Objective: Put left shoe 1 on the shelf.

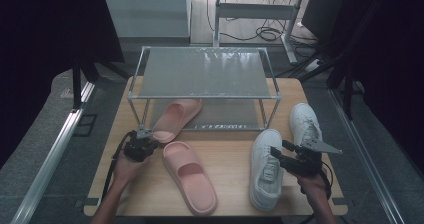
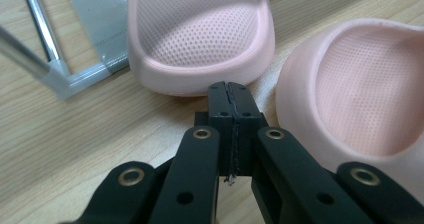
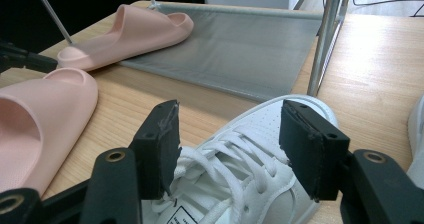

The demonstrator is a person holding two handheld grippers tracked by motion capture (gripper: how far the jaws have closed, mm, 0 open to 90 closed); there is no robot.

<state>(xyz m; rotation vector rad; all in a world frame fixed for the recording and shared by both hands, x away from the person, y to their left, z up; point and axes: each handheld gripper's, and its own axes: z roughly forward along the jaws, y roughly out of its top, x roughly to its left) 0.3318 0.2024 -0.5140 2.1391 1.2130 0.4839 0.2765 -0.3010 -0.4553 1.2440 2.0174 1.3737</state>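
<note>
- The work in hand looks like putting shoes onto the rack (image 1: 205, 96): one pink slide (image 1: 176, 118) already lies partly on the lower shelf with its heel hanging out over the table (image 1: 230, 169), and a second slide (image 1: 190, 176) lies flat on the wood, just in front.
- The left gripper (image 1: 142, 135) sits with its jaws pressed fully together on nothing, the tips just short of the heel of the racked slide, as the left gripper view shows (image 2: 231, 91).
- Judged from that pose, the step is a nudge: closed tips should meet the heel rim low and square, and push along the slide's length so it goes in straight rather than pivoting against the rack post.
- The right gripper (image 1: 277, 151) has its jaws spread wide on either side of a white sneaker (image 1: 265, 166), over the laces; the pads do not press on it. The right gripper view shows the gap on both sides (image 3: 227, 149).
- To lift it well, the jaws should close across the firm sides near the laces, not on the loose laces themselves.
- A second sneaker (image 1: 304, 121) lies near the table's right edge.
- The slides look like soft moulded foam, thick and rounded, with a dimpled footbed (image 2: 200, 24); they may squash under a pinch.
- The sneaker upper is smooth and perforated at the toe (image 3: 272, 114).
- The rack has thin metal tubes and grey mesh-like shelves.
</note>
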